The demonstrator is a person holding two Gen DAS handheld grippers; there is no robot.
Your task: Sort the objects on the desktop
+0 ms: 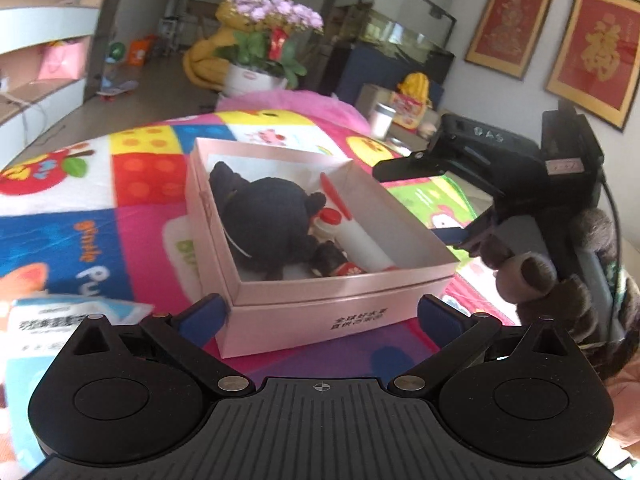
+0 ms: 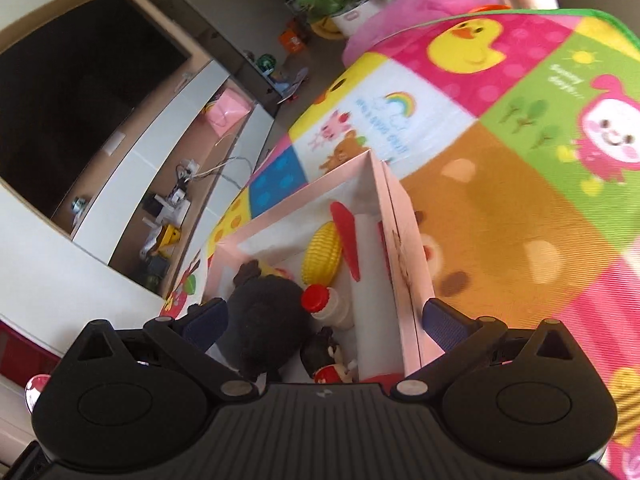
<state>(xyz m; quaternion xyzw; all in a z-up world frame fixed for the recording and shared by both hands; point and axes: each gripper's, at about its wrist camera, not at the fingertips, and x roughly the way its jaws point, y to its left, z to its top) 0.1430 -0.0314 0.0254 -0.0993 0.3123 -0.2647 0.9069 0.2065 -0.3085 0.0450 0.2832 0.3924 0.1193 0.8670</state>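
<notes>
Both grippers are hanging wide open with nothing between their fingers: the left gripper [image 1: 320,316] sitting just in front of the pink box [image 1: 320,312], the right gripper [image 2: 324,320] hovering over it. Inside the box are lying a black plush [image 2: 260,312], a red-capped bottle [image 2: 328,308], and what's probably a yellow toy corn [image 2: 322,256], all on the colourful mat [image 2: 500,200].

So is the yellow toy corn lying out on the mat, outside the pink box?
No, the yellow toy corn lies inside the pink box, beside the red-capped bottle.
</notes>
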